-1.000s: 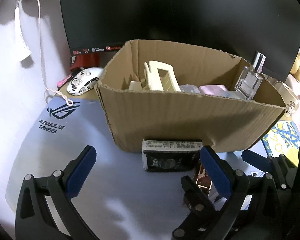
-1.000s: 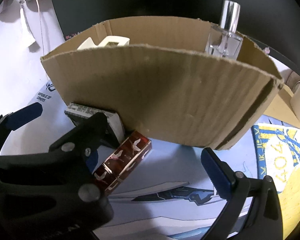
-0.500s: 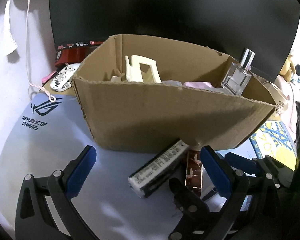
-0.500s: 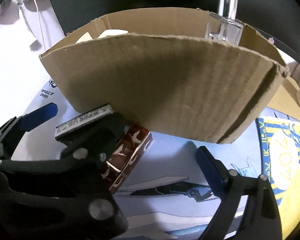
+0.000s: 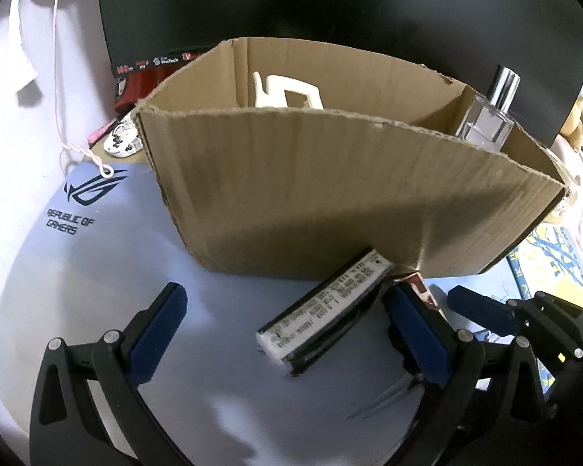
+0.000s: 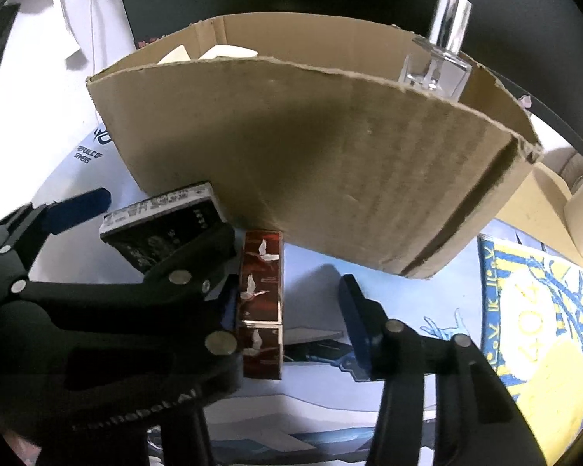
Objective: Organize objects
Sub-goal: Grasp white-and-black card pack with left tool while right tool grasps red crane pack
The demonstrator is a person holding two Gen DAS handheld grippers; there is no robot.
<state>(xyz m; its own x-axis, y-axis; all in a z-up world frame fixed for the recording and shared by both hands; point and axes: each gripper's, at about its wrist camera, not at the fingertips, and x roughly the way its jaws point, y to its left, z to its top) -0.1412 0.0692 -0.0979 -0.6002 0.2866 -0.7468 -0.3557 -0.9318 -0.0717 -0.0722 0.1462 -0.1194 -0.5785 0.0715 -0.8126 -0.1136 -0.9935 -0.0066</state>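
Cardboard box (image 5: 330,194) stands on the surface, with two small packs lying against its near wall.
A dark red pack with white cranes (image 6: 262,303) lies between the jaws of the right tool (image 6: 291,318), which have just been closing; its left pad touches the pack, the right pad stands apart, so nothing is gripped. A black pack with a white printed label (image 5: 322,310), its print too small to read, lies slantwise just beside it, between the released jaws of the left tool (image 5: 287,334). The pale mat (image 5: 77,264) reads "REPUBLIC OF GAMERS"; a sticker on the monitor (image 5: 291,0) behind reads "Eye ProTech". A clear bottle (image 5: 486,116) and a cream clip (image 5: 287,91) stand above the box's torn rim. Bare mat lies open to the left.
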